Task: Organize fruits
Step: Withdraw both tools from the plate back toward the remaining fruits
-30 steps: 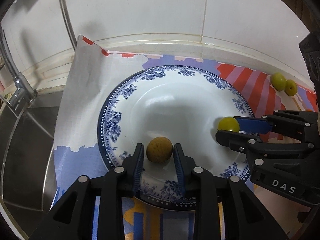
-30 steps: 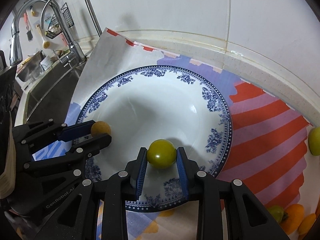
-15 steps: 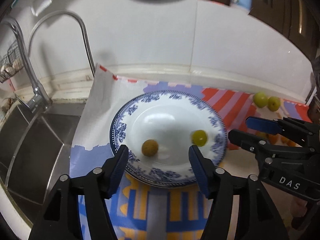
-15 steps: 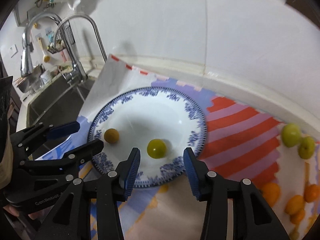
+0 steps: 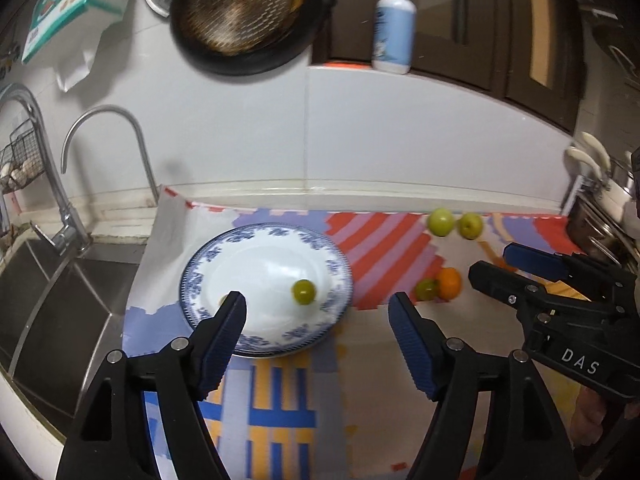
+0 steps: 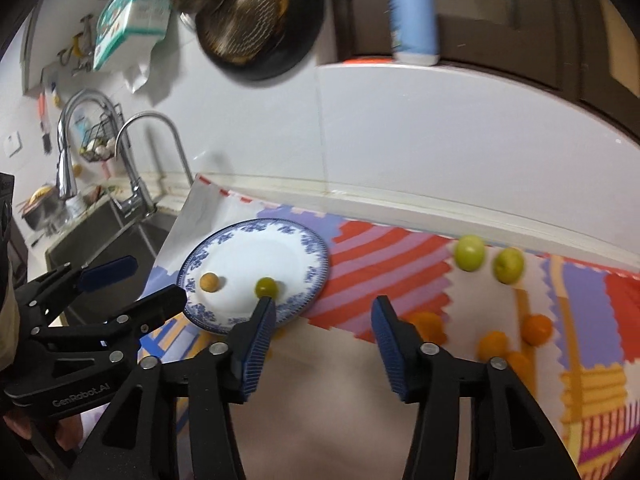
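Observation:
A blue-and-white plate [image 5: 280, 242] [image 6: 288, 240] lies on a patterned cloth. On it sit a small green fruit [image 5: 303, 291] [image 6: 266, 287] and a small brown fruit [image 6: 209, 281], which my left finger mostly hides in the left wrist view. My left gripper [image 5: 318, 314] is open and empty, raised well back from the plate. My right gripper [image 6: 322, 314] is open and empty, also raised, to the plate's right. Two green fruits [image 5: 441, 221] [image 6: 470, 253] lie near the wall. Orange fruits [image 5: 449, 282] [image 6: 537, 329] lie on the cloth.
A sink [image 5: 44, 292] with a tap [image 5: 104, 120] is left of the cloth. A dark pan [image 5: 244, 12] hangs on the wall and a soap bottle [image 5: 394, 28] stands on the ledge above. A dish rack [image 5: 600, 216] is at the far right.
Both grippers opened, left the brown and green fruits on the plate, and pulled up and back away from it. More of the counter and wall shows now.

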`<state>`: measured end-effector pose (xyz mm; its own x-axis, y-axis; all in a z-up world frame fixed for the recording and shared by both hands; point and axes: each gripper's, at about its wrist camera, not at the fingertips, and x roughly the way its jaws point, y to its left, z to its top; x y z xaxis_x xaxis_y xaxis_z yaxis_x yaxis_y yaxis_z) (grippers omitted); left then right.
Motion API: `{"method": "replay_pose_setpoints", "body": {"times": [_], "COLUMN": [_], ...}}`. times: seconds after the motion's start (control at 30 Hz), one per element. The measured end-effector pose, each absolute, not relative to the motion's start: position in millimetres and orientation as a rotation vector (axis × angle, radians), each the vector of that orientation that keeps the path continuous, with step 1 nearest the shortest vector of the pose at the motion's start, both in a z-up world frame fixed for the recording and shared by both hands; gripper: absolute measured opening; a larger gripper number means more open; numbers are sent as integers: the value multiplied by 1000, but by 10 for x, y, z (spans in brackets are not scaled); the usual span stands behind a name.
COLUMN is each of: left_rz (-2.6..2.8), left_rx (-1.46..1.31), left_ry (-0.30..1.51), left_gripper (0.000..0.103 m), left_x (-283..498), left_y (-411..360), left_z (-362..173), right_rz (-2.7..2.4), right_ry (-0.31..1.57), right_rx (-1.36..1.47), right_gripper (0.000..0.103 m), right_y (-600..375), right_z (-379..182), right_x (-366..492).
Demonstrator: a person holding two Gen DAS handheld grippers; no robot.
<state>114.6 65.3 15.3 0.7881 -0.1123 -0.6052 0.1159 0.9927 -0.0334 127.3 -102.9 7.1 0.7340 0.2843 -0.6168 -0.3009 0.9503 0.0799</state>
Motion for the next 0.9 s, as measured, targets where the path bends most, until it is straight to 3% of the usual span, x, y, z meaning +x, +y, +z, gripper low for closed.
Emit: {"method": "replay_pose_setpoints", "body": {"times": [0.53,0.9], "left_rz": [-149,-188], "left_rx": [27,68], "left_ry": [544,571], "left_gripper": [79,80], "left_x": [876,1105], "left_y": [212,-68], "left_z": [194,7], "right_rz": [26,-124], "right_ry": [584,620], "right_rx": [36,185], "right_gripper": [51,51], "right_y": [-1745,-2184], "right_z": [135,-88], "right_x": [667,651]}}
